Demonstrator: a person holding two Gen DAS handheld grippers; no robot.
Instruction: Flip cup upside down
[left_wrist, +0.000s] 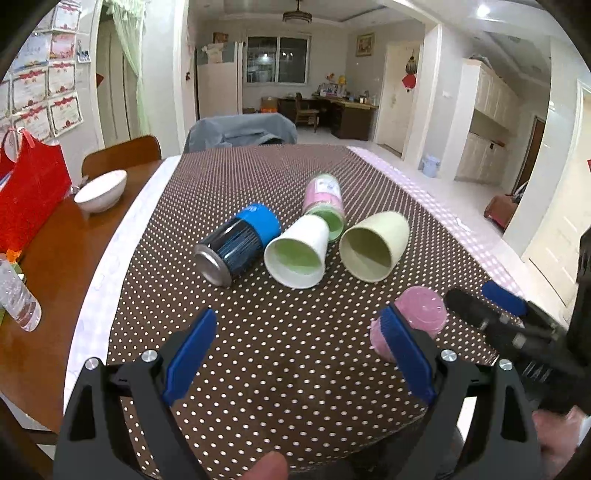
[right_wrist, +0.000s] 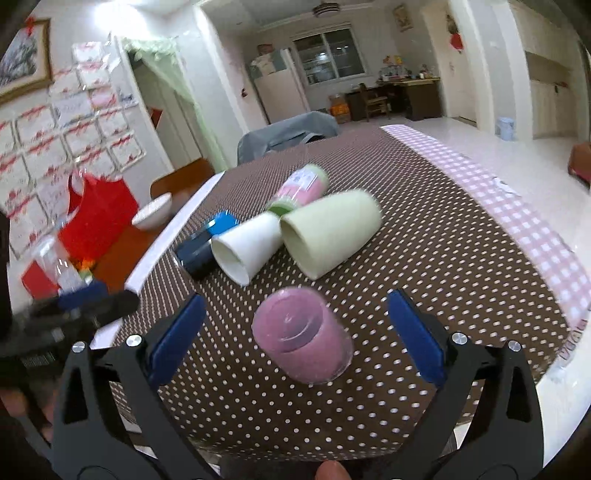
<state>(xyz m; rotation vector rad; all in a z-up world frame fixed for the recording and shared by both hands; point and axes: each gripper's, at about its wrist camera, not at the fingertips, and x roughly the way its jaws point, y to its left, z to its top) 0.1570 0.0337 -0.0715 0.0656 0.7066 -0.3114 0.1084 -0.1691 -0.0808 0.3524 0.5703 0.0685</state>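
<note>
A pink plastic cup (right_wrist: 304, 334) stands upside down on the dotted brown cloth, base up. It also shows in the left wrist view (left_wrist: 417, 317), partly behind a blue pad. My right gripper (right_wrist: 295, 332) is open, its pads on either side of the pink cup without touching it. My left gripper (left_wrist: 301, 343) is open and empty over bare cloth, left of the pink cup. The right gripper's fingers (left_wrist: 476, 306) reach in from the right in the left wrist view.
Further back on the cloth lie a pale green cup (left_wrist: 373, 249), a white cup (left_wrist: 297, 251), a blue-capped can (left_wrist: 236, 243) and a pink and green bottle (left_wrist: 325, 199). A white bowl (left_wrist: 101, 190), a red bag (left_wrist: 29, 192) and a water bottle (left_wrist: 16, 295) are on the wooden table at left.
</note>
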